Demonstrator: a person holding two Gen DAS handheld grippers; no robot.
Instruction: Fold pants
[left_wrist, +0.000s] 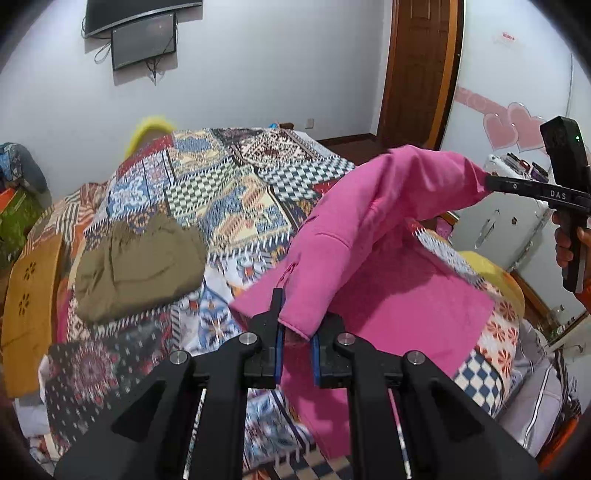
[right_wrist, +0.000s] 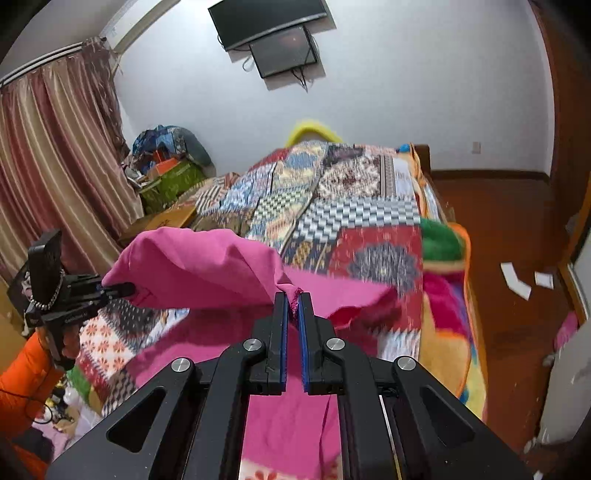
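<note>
The pink pants (left_wrist: 369, 236) hang lifted above the bed (left_wrist: 229, 192), stretched between the 2 grippers, while their lower part lies flat on the patchwork bedspread near the bed's near edge. The left gripper (left_wrist: 295, 332) has its fingers (left_wrist: 275, 321) clenched on a corner of the pink fabric, the cloth edge pinched between the blue pads. The right gripper (right_wrist: 293, 314) grips another bunched corner of the same pants, its fingers (right_wrist: 282, 317) pressed nearly together with a small fold of fabric sticking up between them.

In the left wrist view the right gripper shows at the right edge, held by a hand (left_wrist: 569, 240), with the pink cloth drawn taut toward it. In the right wrist view the left gripper appears at the left edge beside an orange sleeve (right_wrist: 26, 376).

A folded olive-green garment (left_wrist: 136, 266) rests on the bedspread, well apart from the pants. 2 dark screens (right_wrist: 273, 33) hang on the white wall behind the bed.
</note>
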